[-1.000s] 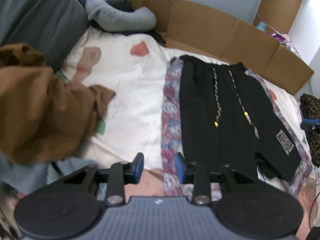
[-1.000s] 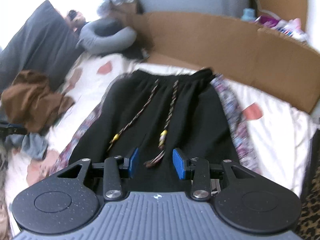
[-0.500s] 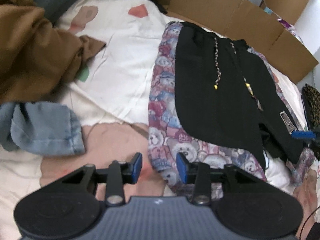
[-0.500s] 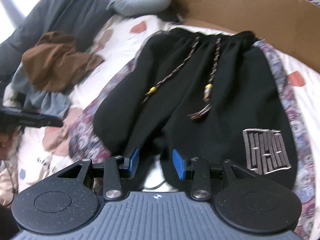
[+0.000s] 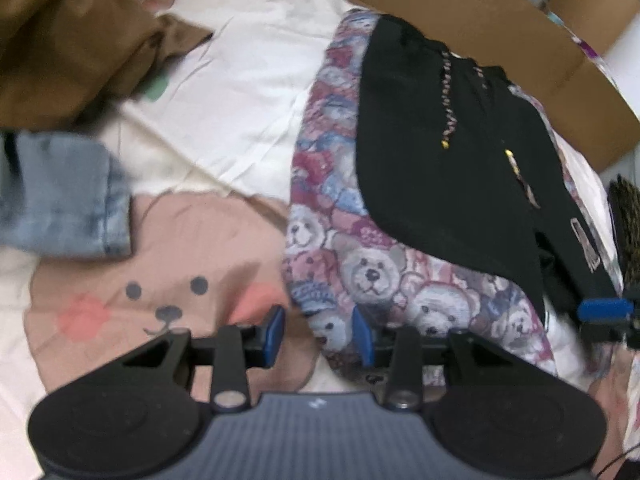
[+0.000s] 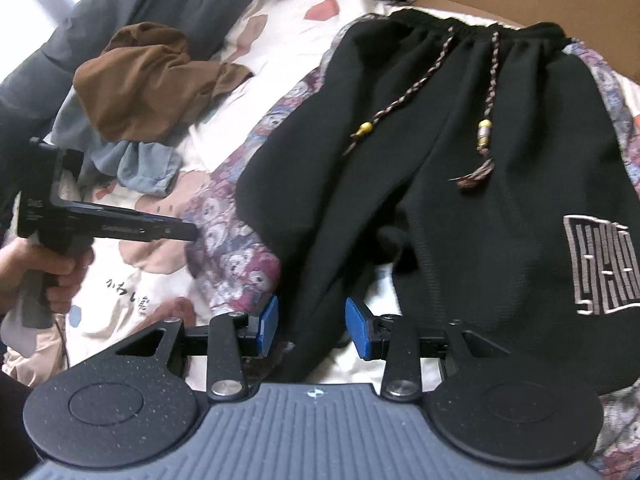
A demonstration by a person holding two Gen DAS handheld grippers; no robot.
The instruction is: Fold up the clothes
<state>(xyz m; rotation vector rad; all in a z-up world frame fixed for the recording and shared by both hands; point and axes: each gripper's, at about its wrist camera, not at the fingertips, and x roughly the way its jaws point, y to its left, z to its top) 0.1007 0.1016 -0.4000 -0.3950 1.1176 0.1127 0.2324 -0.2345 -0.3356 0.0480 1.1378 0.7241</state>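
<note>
On the bed, at the twelve-to-two o'clock side of the left wrist view, lay black drawstring shorts [image 5: 448,168], spread flat and face up on a teddy-bear print cloth [image 5: 360,268], waistband toward twelve o'clock, both legs open toward six o'clock. Spread so, probably to give clean edges for a fold; unfolded at this point. Hovered at six o'clock: left gripper [image 5: 318,336], jaws wide apart and holding nothing, aimed at the near corner of the bear cloth, likely to pin or lift that edge. Likewise parted and empty: right gripper [image 6: 312,326], straddling the hem of the shorts' left leg without closing on it, seemingly placed for a pinch there. Piled away at nine to eleven o'clock, clear of the working patch: brown garment [image 6: 148,80] and denim piece [image 5: 60,196]. Behind, at twelve to two o'clock, stood a cardboard wall [image 5: 500,40].
</note>
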